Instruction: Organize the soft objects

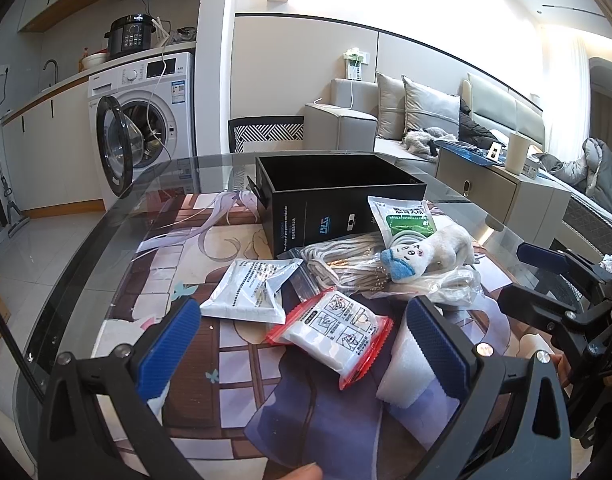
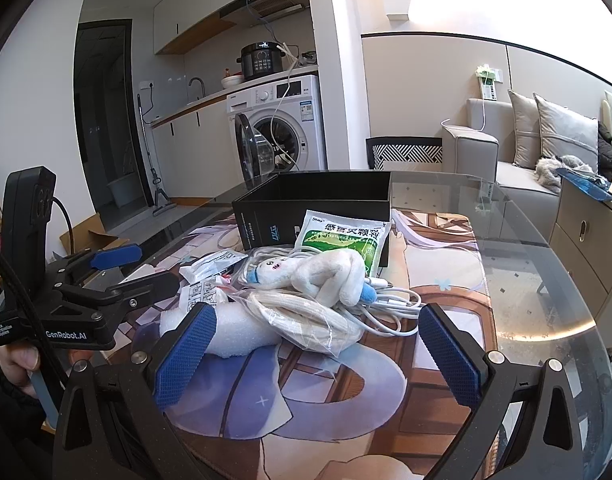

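Note:
An open black box [image 1: 338,184] [image 2: 318,196] stands at the back of the glass table [image 1: 105,248]. In front of it is a pile: a green sachet [image 1: 402,216] [image 2: 342,240], a white plush toy [image 1: 426,252] [image 2: 318,276], bagged cord [image 1: 346,268] [image 2: 306,320] and a white cable [image 2: 390,308]. Nearer lie a white pouch [image 1: 249,292], a red-edged pouch [image 1: 334,332] and a white foam piece [image 1: 406,364] [image 2: 225,332]. My left gripper [image 1: 306,350] [image 2: 141,270] hangs open over the red-edged pouch. My right gripper [image 2: 318,360] [image 1: 526,280] is open before the pile, holding nothing.
A printed mat [image 2: 438,264] covers the table's middle under the glass. Behind are a washing machine [image 1: 141,120] with its door open, a patterned chair [image 1: 265,132], a sofa [image 1: 386,120] and a low cabinet [image 1: 486,192] at the right.

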### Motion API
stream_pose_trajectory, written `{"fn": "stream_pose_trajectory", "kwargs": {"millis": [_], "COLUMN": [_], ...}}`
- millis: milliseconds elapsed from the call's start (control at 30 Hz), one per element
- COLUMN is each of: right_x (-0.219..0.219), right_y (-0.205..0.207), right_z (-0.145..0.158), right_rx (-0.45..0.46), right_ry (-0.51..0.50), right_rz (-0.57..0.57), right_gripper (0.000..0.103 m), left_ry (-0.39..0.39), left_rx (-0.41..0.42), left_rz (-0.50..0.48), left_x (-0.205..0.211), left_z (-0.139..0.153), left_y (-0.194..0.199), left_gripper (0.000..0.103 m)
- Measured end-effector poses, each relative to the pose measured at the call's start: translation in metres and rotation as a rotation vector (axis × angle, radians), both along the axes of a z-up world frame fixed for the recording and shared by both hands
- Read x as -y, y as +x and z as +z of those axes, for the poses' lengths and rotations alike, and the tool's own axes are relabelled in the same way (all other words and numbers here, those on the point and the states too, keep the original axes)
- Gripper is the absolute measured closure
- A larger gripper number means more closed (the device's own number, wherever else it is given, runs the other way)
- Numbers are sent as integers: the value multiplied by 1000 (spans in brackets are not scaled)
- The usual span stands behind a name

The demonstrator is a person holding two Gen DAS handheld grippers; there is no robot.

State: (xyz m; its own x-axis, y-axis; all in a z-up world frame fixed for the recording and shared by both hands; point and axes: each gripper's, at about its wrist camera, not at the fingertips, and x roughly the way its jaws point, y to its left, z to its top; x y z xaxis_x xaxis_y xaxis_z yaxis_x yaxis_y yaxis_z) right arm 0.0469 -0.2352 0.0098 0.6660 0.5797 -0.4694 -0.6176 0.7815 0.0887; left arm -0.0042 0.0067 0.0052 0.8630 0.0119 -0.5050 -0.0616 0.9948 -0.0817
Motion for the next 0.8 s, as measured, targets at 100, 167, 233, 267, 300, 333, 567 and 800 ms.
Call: {"fn": "stream_pose_trajectory", "kwargs": {"millis": [100, 167, 233, 267, 300, 333, 567, 800], "right_x": [0, 0, 0, -1, -2, 0, -2, -4], "right_y": [0, 1, 0, 0, 0, 3, 3, 10], "right_z": [0, 0, 0, -1, -3, -4, 1, 7], "right_rx": [-1, -2, -3, -5, -4, -6, -23, -41], "right_ry": [0, -2, -2, -5, -6, -9, -31, -58], "right_rz": [0, 1, 3, 2, 1, 2, 6, -33], "right_gripper": [0, 0, 0, 0, 0, 0, 0, 0], "left_ry": [0, 0, 1, 1, -1, -3, -9, 13], "left_rx": [0, -1, -2, -4, -5, -3, -24, -44], "left_rz": [0, 0, 1, 2, 3, 4, 9, 15], "left_x": [0, -1, -1, -2, -2, -3, -7, -7], "left_z": [0, 0, 0, 0, 0, 1, -1, -2], "left_y": [0, 0, 0, 0, 0, 0, 8, 13], "left_gripper": [0, 0, 0, 0, 0, 0, 0, 0]}}
